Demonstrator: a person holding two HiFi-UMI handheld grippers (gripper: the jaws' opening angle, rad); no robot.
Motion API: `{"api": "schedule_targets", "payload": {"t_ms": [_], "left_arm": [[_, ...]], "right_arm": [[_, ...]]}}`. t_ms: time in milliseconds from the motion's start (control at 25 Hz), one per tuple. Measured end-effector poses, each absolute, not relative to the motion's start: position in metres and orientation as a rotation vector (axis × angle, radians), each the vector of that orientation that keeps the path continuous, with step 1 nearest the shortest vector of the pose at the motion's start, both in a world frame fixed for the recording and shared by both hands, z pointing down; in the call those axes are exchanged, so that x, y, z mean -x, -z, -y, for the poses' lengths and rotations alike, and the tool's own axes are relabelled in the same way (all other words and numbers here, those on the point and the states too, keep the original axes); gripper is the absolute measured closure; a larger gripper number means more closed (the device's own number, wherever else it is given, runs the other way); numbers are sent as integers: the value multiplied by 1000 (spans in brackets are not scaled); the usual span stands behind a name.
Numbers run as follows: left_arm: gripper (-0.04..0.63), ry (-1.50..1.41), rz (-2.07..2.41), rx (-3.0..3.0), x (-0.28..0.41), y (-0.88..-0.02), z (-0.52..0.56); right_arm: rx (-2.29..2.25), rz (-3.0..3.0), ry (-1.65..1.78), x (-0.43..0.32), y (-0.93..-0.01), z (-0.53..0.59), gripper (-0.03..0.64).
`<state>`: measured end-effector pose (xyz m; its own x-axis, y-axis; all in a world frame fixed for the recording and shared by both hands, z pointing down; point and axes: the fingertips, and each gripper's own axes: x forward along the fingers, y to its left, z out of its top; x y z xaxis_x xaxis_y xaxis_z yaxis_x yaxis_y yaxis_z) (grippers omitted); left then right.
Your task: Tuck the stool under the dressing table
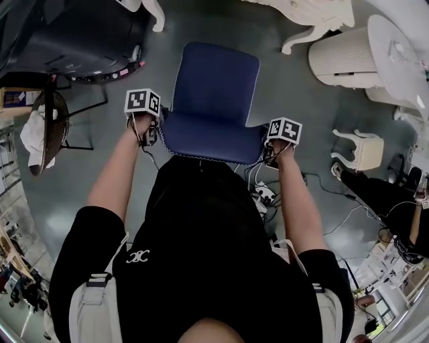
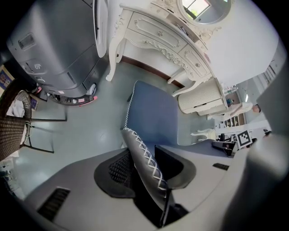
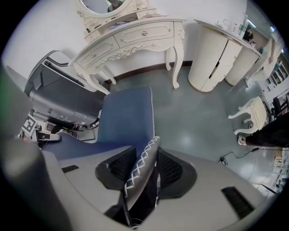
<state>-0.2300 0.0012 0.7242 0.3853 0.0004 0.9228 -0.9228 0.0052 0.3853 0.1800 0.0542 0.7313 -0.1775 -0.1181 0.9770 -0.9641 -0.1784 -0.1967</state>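
Observation:
A blue padded stool (image 1: 211, 100) with white edge stitching stands on the grey floor in front of me. My left gripper (image 1: 153, 134) is shut on its near left corner, and the stitched edge (image 2: 144, 155) runs between the pads. My right gripper (image 1: 268, 155) is shut on the near right corner, where the stitched edge (image 3: 143, 164) is pinched between both pads. The white carved dressing table (image 1: 301, 13) stands beyond the stool, with drawers (image 3: 131, 38) and curved legs (image 2: 113, 58). The stool's far edge lies a short way in front of the table.
A dark grey machine (image 1: 74, 33) stands at the far left beside the table. A white ribbed cabinet (image 1: 342, 57) and a small white stool (image 1: 358, 149) are on the right. Cables and a power strip (image 1: 265, 194) lie by my feet. A wicker seat with cloth (image 1: 47, 130) stands at left.

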Motion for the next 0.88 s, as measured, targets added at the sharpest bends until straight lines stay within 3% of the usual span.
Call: {"api": "schedule_targets", "payload": {"t_ms": [880], "left_arm": [[437, -795, 913, -1458, 220, -693, 120]], "right_arm": [[-1408, 1372, -1440, -186, -701, 57, 474]]}}
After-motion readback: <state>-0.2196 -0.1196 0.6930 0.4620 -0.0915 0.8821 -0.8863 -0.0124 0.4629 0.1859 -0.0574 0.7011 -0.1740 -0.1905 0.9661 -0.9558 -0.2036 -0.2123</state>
